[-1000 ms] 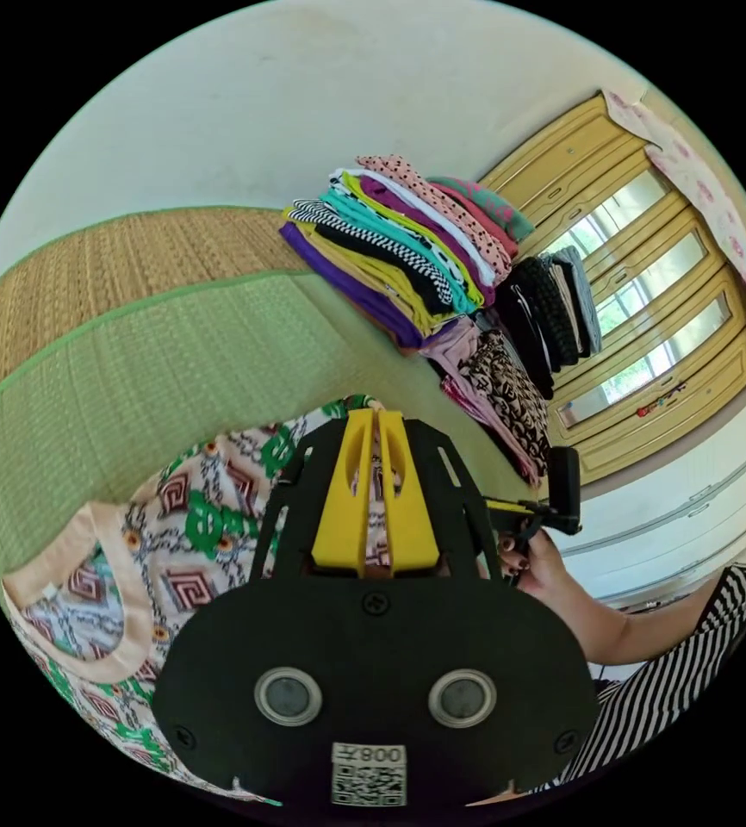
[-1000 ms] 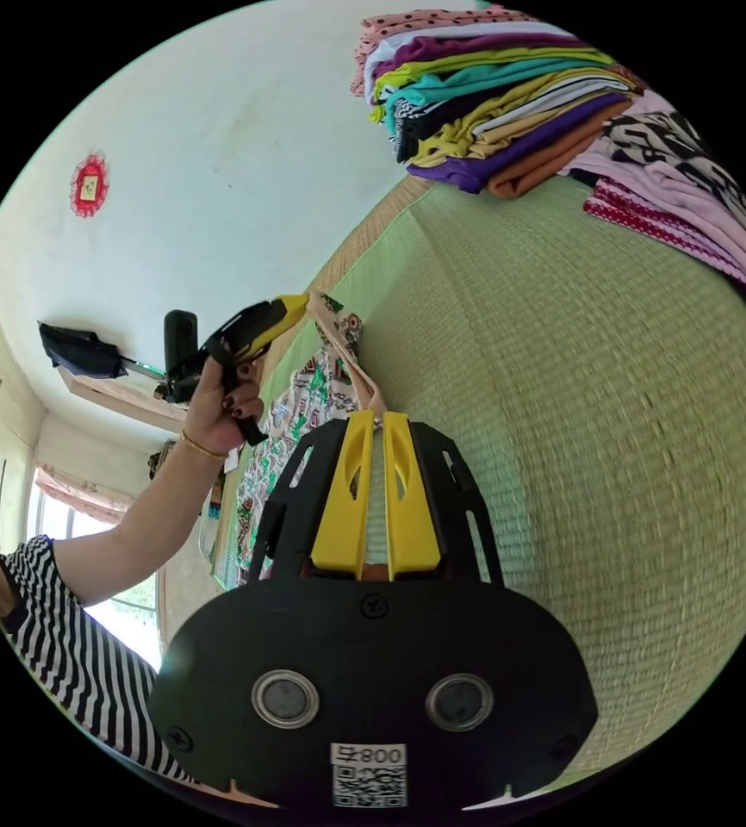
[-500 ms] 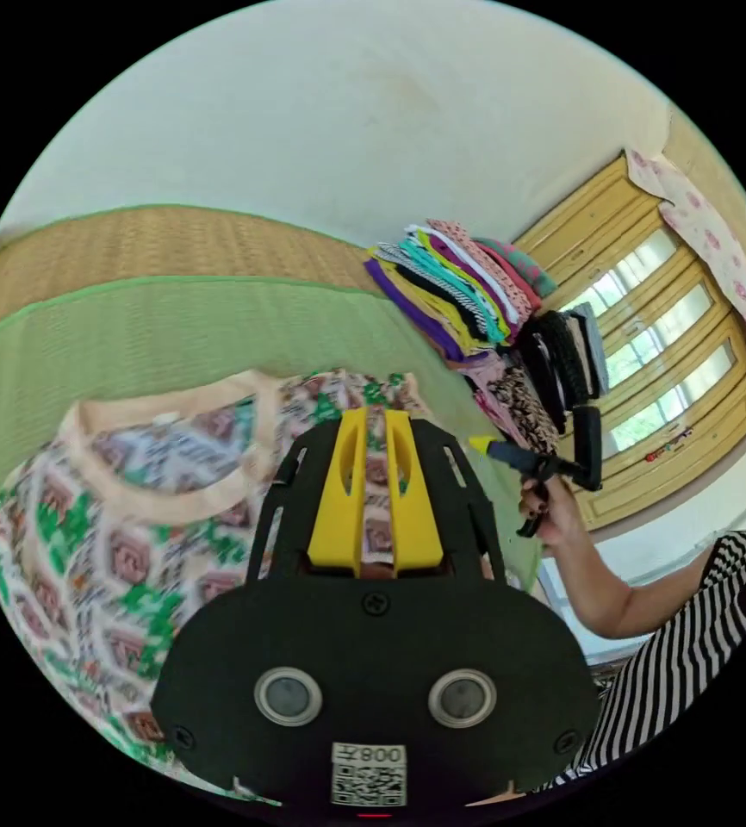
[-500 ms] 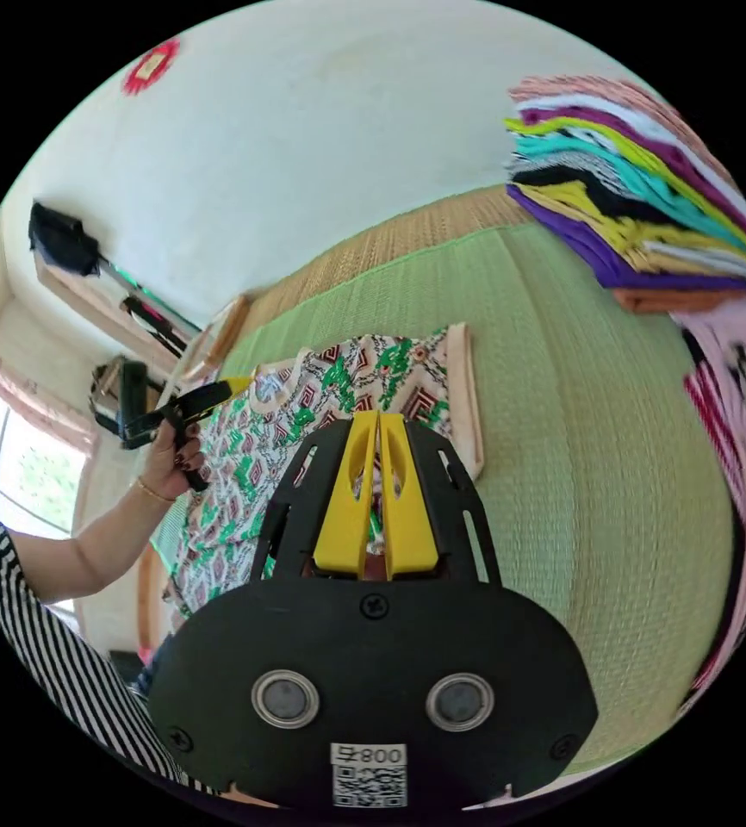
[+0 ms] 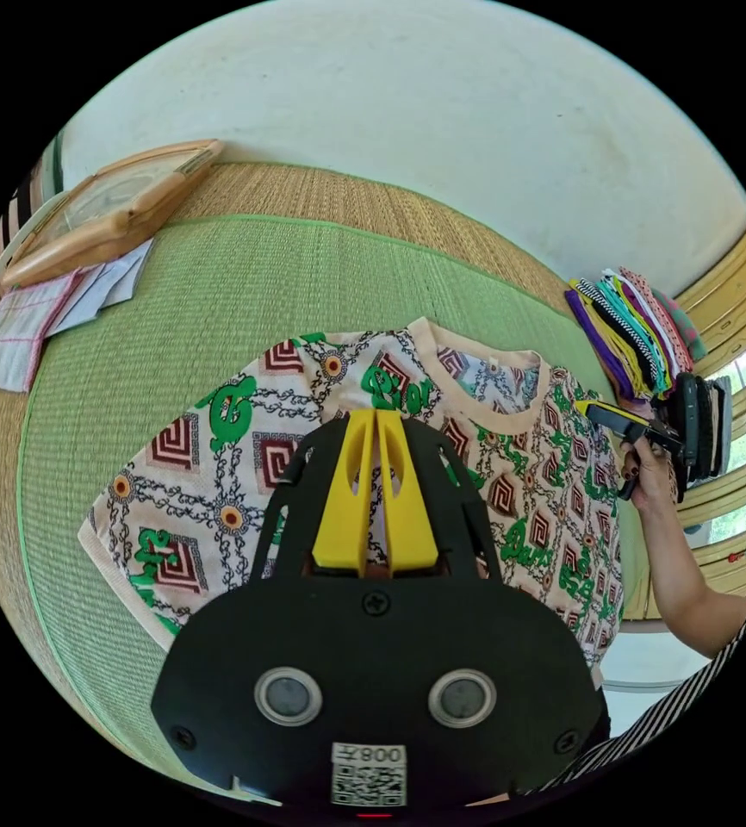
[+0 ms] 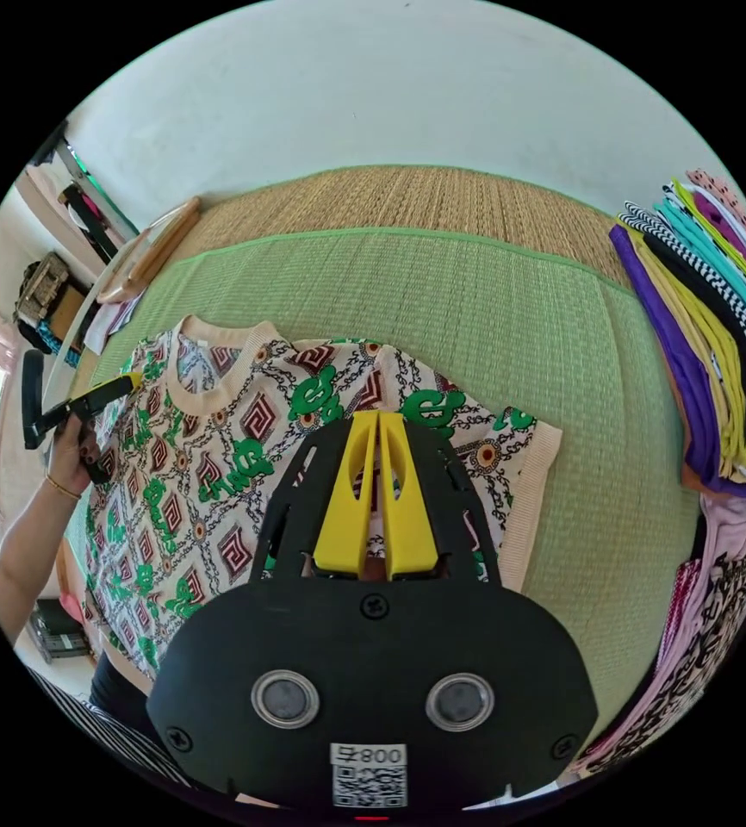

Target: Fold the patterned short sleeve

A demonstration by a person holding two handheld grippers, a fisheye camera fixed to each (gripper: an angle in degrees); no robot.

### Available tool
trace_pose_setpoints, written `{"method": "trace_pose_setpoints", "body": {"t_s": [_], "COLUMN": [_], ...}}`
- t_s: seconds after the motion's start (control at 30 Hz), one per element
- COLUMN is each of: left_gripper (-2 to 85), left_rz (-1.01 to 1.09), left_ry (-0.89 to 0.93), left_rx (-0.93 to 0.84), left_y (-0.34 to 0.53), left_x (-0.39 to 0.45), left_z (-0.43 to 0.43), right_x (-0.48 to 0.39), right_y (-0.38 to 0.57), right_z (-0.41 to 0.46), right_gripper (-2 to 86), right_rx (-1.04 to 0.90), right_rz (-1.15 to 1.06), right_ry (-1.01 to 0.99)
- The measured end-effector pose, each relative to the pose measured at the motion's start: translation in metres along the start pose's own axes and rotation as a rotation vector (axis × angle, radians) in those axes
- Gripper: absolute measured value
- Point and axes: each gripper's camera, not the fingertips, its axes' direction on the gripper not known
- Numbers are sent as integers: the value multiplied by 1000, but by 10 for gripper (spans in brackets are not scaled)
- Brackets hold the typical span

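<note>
Left gripper view: my left claw (image 5: 376, 419) pressed together over the patterned short sleeve (image 5: 218, 448), right claw (image 6: 379, 422) likewise.

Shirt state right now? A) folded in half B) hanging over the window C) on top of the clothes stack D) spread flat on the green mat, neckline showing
D: the shirt lies spread open on the mat with both sleeves out and its neckline visible; the stack sits apart at the mat's edge.
</note>
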Motion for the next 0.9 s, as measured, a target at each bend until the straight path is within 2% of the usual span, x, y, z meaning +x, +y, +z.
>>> {"method": "trace_pose_setpoints", "body": {"t_s": [0.23,0.4,0.63,0.9], "left_gripper": [2,1,0,0], "left_rz": [25,111,116,88], "left_ry": [-22,22,-45,-13], "left_rx": [6,77,-9,18], "left_y": [-9,9,9,22], "left_x": [-17,-16,-39,-71], "left_z": [2,-17,10,3], "right_x": [8,-12,-38,-25], "right_y": [-43,-43,-94,-121], "right_z": [-14,-41,-11,-11], "right_gripper": [0,0,0,1], "right_rx": [6,102,27,40], "right_rz": [67,30,-27,32], "right_ry": [14,-45,-86,-115]}}
